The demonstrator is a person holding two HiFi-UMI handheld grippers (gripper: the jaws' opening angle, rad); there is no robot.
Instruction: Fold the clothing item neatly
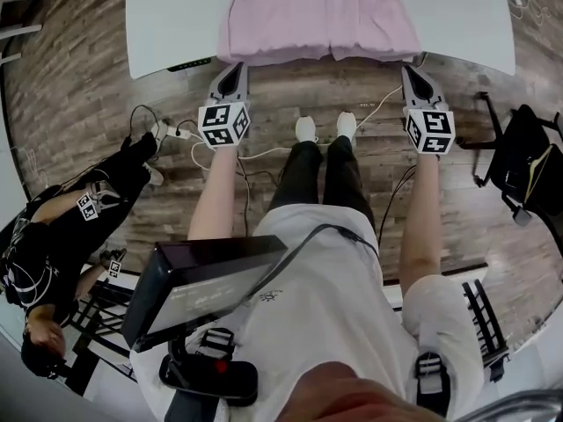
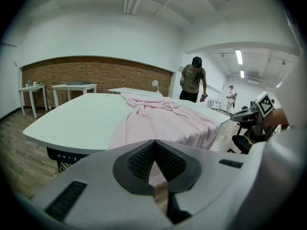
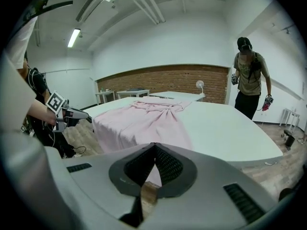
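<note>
White table on a wood-plank floor, with a brick wall at the far end of the room. The pink garment lies spread on the table, its upper part bunched toward the far side and its lower hem hanging over the near edge, toward the person holding the tools. Left gripper: held low in front of the table edge with its tip just beside the hem's left corner (contact cannot be told from above). In its own view the jaws are closed tip to tip, with nothing between the pads and the pink cloth only behind them. Right gripper: same posture at the hem's right corner, tip just beside the cloth. Its jaws are likewise pressed together and empty. The two tools are well apart, one at each end of the hanging hem, both angled forward and downward. A white cable runs across the floor between the table and the person's shoes. Someone in black clothes sits at the left, a black chair stands at the right, and a second person stands beyond the table's far side.
</note>
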